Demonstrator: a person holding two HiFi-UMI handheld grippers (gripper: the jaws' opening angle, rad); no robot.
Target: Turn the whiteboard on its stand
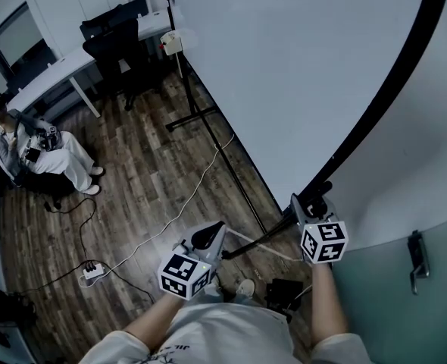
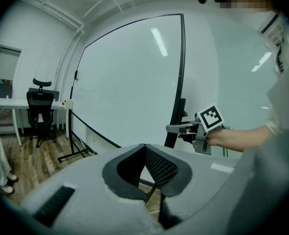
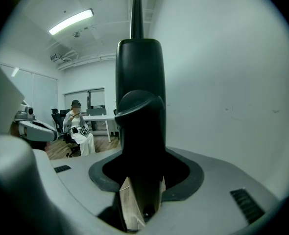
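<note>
The large whiteboard (image 1: 299, 67) fills the upper right of the head view, edged by a black frame (image 1: 390, 89) and carried on a black stand (image 1: 208, 127). My right gripper (image 1: 312, 203) is at the frame's side post by the pivot clamp. In the right gripper view that black post (image 3: 139, 106) runs between the jaws of my right gripper (image 3: 142, 180), which are shut on it. The left gripper view shows the right gripper (image 2: 176, 129) meeting the frame (image 2: 180, 72). My left gripper (image 1: 208, 236) hovers to the left, away from the board, shut and holding nothing (image 2: 145, 165).
A person (image 1: 42, 154) sits at the far left beside white desks (image 1: 64, 67) and a black office chair (image 1: 121, 48). A power strip (image 1: 93, 271) and its white cable lie on the wooden floor. A metal handle (image 1: 415, 260) hangs on the wall at right.
</note>
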